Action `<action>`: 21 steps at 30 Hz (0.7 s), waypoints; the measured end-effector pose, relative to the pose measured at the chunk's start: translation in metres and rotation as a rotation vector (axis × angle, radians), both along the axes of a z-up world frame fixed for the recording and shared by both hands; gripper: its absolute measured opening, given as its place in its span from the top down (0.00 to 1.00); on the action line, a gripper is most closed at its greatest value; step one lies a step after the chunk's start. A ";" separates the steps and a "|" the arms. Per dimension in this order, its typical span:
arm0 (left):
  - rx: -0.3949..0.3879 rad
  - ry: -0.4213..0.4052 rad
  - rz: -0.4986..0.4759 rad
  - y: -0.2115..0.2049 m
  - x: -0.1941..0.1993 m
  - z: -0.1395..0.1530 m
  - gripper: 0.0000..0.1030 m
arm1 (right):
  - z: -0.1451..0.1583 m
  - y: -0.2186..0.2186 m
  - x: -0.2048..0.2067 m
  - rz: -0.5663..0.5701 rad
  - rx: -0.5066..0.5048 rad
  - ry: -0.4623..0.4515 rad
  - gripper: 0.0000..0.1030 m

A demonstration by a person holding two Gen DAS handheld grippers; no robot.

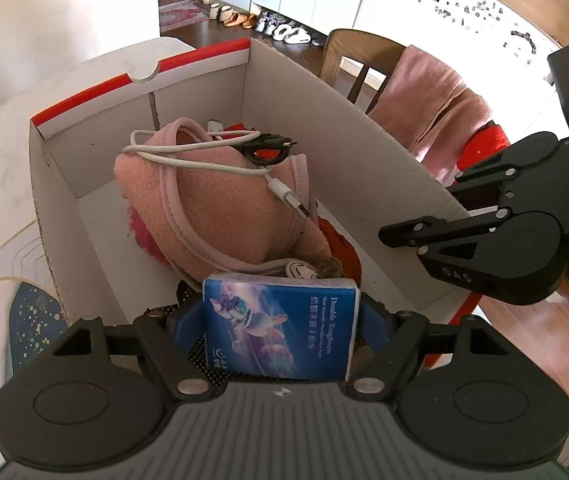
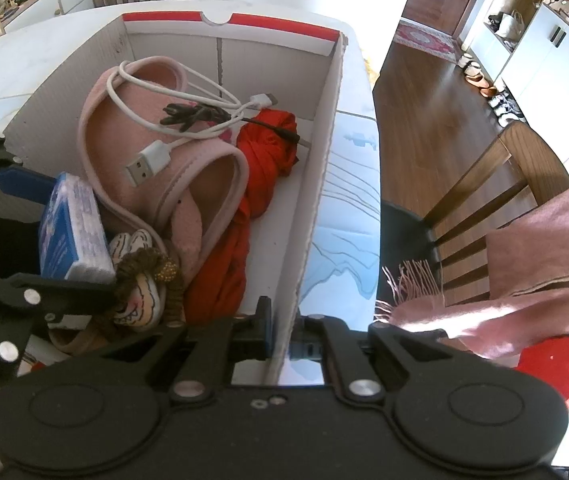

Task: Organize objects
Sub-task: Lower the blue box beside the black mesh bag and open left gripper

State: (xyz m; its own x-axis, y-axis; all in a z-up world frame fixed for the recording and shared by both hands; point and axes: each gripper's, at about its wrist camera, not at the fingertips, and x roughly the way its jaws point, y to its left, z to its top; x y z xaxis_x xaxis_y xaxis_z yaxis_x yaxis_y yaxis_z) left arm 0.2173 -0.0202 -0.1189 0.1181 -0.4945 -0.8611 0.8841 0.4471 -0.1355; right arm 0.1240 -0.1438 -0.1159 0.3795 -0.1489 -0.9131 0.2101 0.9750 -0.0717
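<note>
Left hand-held gripper grips blue pack over box; right clamps box wall. Slippers, cable already in; pack left to drop.

Matt corrugated cardboard in the box, red-printed along the rim. Fuzzy pink fleece on the slippers, smooth stitched edging. Glossy white plastic on the cable, bright metal at its plug. Shiny film over the blue packet. Soft red cloth. Matt black plastic on the left tool, metal rivets. Polished wood floor.
</note>
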 end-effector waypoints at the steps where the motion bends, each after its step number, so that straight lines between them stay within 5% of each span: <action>1: -0.002 -0.005 0.003 0.001 -0.001 0.001 0.24 | 0.000 0.000 0.000 0.002 0.001 -0.001 0.94; 21: -0.120 -0.093 0.226 0.057 -0.020 0.046 0.20 | 0.037 0.000 -0.025 0.086 -0.001 -0.117 0.91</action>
